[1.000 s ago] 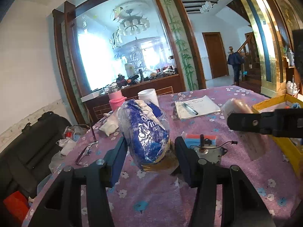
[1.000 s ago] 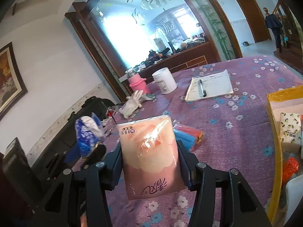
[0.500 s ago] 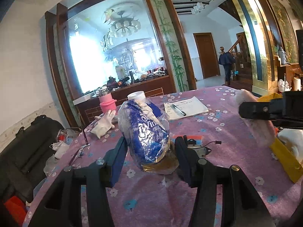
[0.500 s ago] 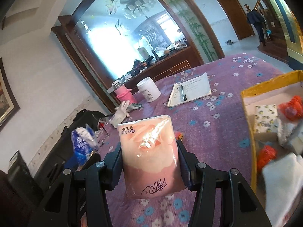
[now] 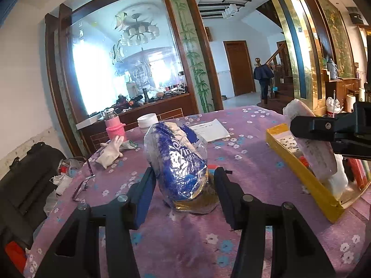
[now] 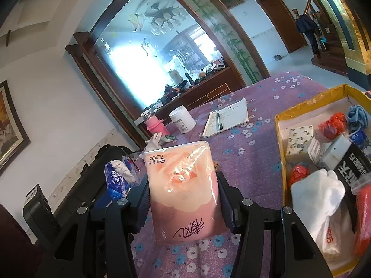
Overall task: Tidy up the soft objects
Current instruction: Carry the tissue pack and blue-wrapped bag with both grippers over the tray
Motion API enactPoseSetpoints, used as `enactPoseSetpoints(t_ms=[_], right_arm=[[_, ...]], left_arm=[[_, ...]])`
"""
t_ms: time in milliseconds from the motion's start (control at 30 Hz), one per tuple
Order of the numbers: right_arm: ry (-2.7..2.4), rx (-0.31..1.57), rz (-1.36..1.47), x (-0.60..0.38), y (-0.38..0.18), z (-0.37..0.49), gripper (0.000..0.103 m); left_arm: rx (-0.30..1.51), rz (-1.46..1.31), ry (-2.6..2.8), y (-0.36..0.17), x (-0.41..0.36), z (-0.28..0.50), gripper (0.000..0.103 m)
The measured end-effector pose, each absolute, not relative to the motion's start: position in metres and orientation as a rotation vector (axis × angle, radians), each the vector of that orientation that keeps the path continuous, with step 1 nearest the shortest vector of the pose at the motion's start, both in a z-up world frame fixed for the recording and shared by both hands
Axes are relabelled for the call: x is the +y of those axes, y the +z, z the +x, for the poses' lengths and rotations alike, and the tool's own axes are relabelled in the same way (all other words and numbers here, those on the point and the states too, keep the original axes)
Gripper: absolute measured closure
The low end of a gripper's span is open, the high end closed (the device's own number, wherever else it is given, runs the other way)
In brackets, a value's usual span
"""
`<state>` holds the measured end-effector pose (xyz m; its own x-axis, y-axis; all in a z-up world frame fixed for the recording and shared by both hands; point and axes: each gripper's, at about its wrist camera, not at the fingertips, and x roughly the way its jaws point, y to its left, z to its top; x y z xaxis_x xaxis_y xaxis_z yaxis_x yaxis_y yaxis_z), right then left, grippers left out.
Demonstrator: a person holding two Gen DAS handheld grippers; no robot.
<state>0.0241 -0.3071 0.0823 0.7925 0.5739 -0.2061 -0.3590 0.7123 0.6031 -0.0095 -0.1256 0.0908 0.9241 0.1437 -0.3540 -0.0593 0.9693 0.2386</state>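
My left gripper (image 5: 183, 180) is shut on a blue and white tissue pack (image 5: 178, 159), held above the purple flowered tablecloth (image 5: 243, 162). My right gripper (image 6: 183, 192) is shut on a pink tissue pack (image 6: 183, 192), held in the air just left of the yellow box (image 6: 281, 143). In the left wrist view the right gripper and its pink pack (image 5: 313, 148) hang over the yellow box (image 5: 301, 173). The blue pack also shows in the right wrist view (image 6: 117, 180). The box holds several soft items, among them a white cloth (image 6: 317, 197) and red bags (image 6: 331, 122).
On the table's far side stand a pink bottle (image 5: 114, 128), a white jar (image 5: 147, 121), a white glove (image 5: 111, 148) and a notepad with a pen (image 6: 226, 118). Glasses (image 5: 83, 183) lie at the left edge. A black bag (image 5: 27, 178) sits beside the table.
My right gripper has carried the pink pack to the right, close over the yellow box. My left gripper has risen a little with the blue pack, still held.
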Motion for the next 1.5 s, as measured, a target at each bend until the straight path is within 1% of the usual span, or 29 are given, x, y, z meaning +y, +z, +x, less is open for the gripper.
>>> enactPoseSetpoints(t_ms=[200, 1033, 1333, 1500], right_arm=[[0.510, 0.389, 0.598, -0.322, 0.080, 0.019, 0.047], [0.360, 0.334, 0.704, -0.405, 0.071, -0.014, 0.047], [0.298, 0.332, 0.729, -0.433, 0.065, -0.017, 0.047], [0.259, 0.334, 0.732, -0.445, 0.062, -0.017, 0.047]], left_arm=[[0.391, 0.226, 0.081, 0.092, -0.137, -0.008, 0.052], [0.387, 0.267, -0.122, 0.094, -0.234, -0.005, 0.052], [0.422, 0.269, -0.202, 0.088, -0.268, 0.004, 0.052], [0.477, 0.262, -0.256, 0.078, -0.284, 0.012, 0.052]])
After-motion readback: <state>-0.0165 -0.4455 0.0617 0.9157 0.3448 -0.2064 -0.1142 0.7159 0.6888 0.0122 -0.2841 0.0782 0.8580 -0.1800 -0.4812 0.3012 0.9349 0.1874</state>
